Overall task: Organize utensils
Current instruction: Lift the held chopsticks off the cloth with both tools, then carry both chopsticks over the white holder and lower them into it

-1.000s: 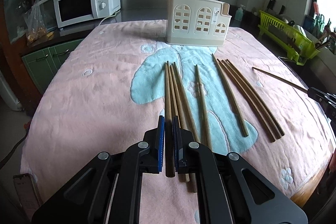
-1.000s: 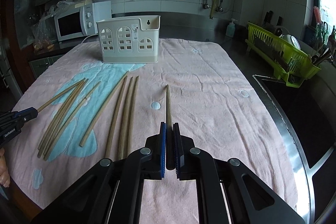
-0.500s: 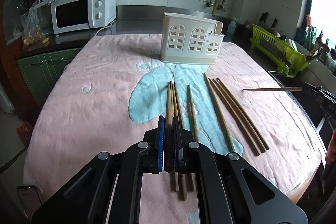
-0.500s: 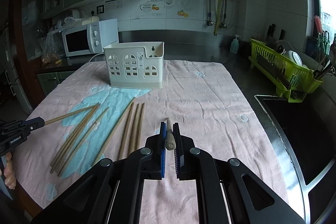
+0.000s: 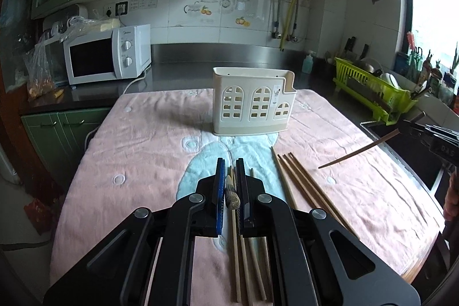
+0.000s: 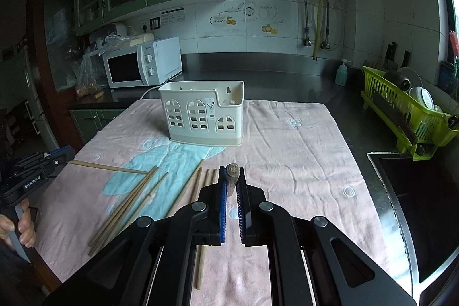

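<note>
Each gripper is shut on one wooden chopstick, held above the pink towel. My left gripper (image 5: 230,185) grips a chopstick (image 5: 231,198) whose butt end faces the camera; in the right wrist view it sticks out to the right (image 6: 106,167). My right gripper (image 6: 231,185) grips a chopstick (image 6: 231,177) end-on; in the left wrist view it slants down to the left (image 5: 358,152). The cream utensil holder (image 5: 252,102) stands upright at the towel's far side, also in the right wrist view (image 6: 203,112). Several more chopsticks (image 5: 301,185) lie on the towel.
A white microwave (image 5: 106,59) stands on the dark counter at the back left. A green dish rack (image 6: 407,116) sits at the right beside a black sink (image 6: 416,205). The pink towel (image 5: 143,151) covers the table to its edges.
Both grippers have lifted and tipped their chopsticks up off the towel, so the butt ends now face the cameras. The holder looks farther off and the view is higher.
</note>
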The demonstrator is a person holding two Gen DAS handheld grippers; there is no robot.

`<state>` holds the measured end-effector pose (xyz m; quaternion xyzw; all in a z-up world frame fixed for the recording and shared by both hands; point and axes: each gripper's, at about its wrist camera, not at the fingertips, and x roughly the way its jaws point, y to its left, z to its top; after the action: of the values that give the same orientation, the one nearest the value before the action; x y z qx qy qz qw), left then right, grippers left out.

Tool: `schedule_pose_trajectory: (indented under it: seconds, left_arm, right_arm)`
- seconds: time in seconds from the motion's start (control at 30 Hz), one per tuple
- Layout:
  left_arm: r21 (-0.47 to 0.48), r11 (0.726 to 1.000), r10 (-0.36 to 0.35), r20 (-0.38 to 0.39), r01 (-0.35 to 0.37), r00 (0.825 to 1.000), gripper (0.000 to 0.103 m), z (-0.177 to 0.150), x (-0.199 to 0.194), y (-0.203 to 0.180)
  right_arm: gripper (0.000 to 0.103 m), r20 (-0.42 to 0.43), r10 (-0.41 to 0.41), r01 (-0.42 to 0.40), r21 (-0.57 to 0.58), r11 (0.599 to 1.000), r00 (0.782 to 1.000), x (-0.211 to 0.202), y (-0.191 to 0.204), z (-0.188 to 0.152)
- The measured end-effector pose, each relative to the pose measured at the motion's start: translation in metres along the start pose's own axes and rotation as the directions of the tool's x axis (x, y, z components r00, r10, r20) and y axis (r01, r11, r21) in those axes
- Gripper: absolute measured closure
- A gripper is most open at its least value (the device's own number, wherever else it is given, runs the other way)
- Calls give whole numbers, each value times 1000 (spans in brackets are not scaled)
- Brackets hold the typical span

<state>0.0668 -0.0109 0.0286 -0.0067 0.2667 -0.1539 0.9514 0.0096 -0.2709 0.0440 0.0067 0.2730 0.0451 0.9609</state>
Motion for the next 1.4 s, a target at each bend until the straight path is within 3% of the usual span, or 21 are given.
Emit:
schedule_pose_trajectory:
  seconds: [0.27,0.67,0.83,1.03,1.2,1.4]
  left_arm:
    - [35,999,-18,14,18,1000,97,31,2,-3]
    - [99,994,-53,44,48,998,98,103,14,-13]
    - [101,994,-55,115,44,992,98,154,10,-15]
    - [94,995,-49,233,28,971,98,224,8,-17]
    - [99,995,-24,295,-5,955,98,261,30,-23]
    - [79,997,-10,239,-9,971,98,271,81,-24]
  right_arm:
    - [96,19,44,-44,-15,999,999,-3,-7,34]
    - [96,44,91,-88,-59,994,995,-1,-15,118]
    - [96,43,76,-72,-81,994,996,16,-12,151]
    - [96,36,48,-44,-109,993,998,41,-9,178]
    - [96,8,47,-46,-110,993,999,67,-12,194]
    - [96,-42,52,-56,-112,992,998,99,-17,196]
